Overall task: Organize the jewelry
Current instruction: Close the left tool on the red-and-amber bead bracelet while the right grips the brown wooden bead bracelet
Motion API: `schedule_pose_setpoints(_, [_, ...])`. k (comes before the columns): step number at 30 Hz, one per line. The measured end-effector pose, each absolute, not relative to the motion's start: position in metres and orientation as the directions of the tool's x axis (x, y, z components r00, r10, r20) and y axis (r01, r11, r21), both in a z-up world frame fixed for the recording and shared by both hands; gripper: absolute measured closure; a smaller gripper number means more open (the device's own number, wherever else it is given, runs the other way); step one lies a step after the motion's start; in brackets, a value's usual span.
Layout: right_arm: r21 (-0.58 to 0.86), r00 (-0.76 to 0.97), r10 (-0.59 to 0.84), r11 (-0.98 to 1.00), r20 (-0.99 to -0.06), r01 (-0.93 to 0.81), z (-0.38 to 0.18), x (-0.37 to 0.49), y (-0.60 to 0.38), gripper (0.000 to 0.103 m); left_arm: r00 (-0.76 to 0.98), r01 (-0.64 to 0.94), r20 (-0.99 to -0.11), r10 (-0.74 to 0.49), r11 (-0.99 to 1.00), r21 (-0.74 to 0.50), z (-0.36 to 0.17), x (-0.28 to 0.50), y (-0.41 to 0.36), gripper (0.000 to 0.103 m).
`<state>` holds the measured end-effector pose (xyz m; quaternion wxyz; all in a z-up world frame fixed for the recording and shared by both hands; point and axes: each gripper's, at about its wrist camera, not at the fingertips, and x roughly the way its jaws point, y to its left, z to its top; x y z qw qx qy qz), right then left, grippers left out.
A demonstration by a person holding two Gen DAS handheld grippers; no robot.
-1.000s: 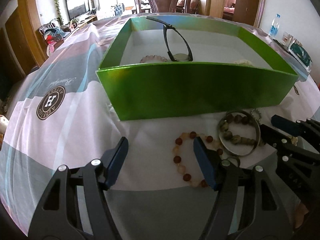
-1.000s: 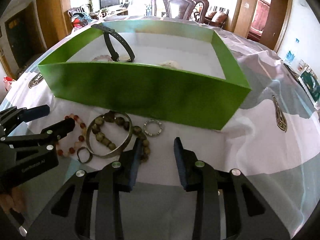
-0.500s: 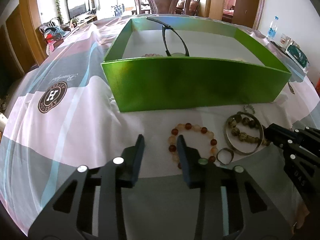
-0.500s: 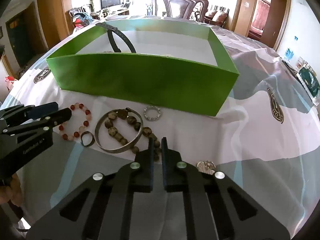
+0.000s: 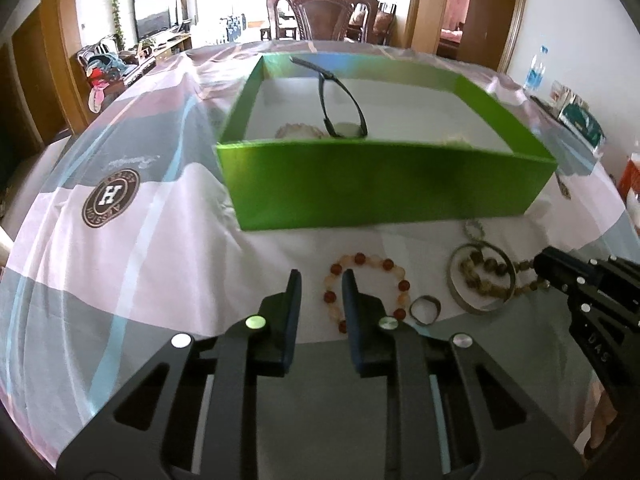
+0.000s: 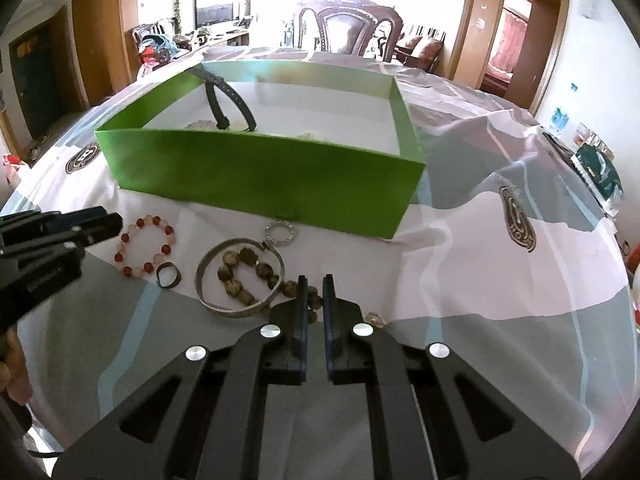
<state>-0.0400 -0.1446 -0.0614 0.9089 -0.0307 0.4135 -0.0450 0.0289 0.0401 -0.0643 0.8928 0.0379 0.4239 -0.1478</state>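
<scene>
A green box (image 5: 380, 184) (image 6: 260, 168) holds a black watch (image 5: 340, 100) and pale bracelets. In front of it on the cloth lie a red-and-cream bead bracelet (image 5: 360, 258) (image 6: 140, 222), a small dark ring (image 5: 414, 312), a silver bangle (image 6: 200, 284), a brown bead bracelet (image 6: 232, 276) (image 5: 476, 276) and a sparkly ring (image 6: 268, 236). My left gripper (image 5: 321, 280) hangs just left of the red bracelet. Its jaws are closing, with only cloth between them. My right gripper (image 6: 315, 284) (image 5: 540, 266) is shut on the brown bead strand at the bangle's near right edge.
A patterned cloth (image 5: 120, 280) covers the round table. A small glittering piece (image 6: 374, 316) lies just right of my right fingers. A carved chair (image 5: 320, 12) stands behind the table. Packets and a bottle (image 5: 534, 70) sit at the far right edge.
My left jaws have narrowed from wide to a small gap and drawn back left of the red bracelet. My right jaws have closed on the brown beads. Both grippers have pulled back from the box.
</scene>
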Motion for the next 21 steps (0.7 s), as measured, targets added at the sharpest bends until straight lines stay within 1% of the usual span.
schedule_pose_setpoints(6, [-0.081,0.673,-0.1,0.995,-0.733,0.059,-0.055,-0.043,-0.144,0.096,0.599,0.275,-0.772,-0.213,0.96,-0.051,-0.065,0.031,0.045,0.082])
schedule_pose_setpoints(8, [-0.077,0.67,-0.098,0.995,-0.736,0.061,-0.055,-0.041,-0.145,0.096,0.593,0.278,-0.778,-0.208,0.96,-0.044,-0.067,0.034,0.041,0.08])
schedule_pose_setpoints(10, [-0.075,0.668,-0.099,0.995,-0.738,0.065,-0.056,-0.041,-0.146,0.096,0.59,0.279,-0.782,-0.198,0.96,-0.032,-0.071,0.035,0.037,0.072])
schedule_pose_setpoints(15, [-0.08,0.664,-0.105,0.994,-0.74,0.069,-0.058,-0.041,-0.147,0.096,0.578,0.283,-0.791,-0.2,0.958,-0.035,-0.079,0.04,0.028,0.059])
schedule_pose_setpoints(20, [-0.082,0.662,-0.109,0.994,-0.742,0.073,-0.059,-0.039,-0.148,0.096,0.572,0.287,-0.795,-0.201,0.957,-0.036,-0.085,0.044,0.023,0.059])
schedule_pose_setpoints(21, [-0.082,0.66,-0.111,0.994,-0.743,0.075,-0.06,-0.039,-0.149,0.096,0.573,0.288,-0.795,-0.2,0.957,-0.033,-0.086,0.044,0.023,0.06])
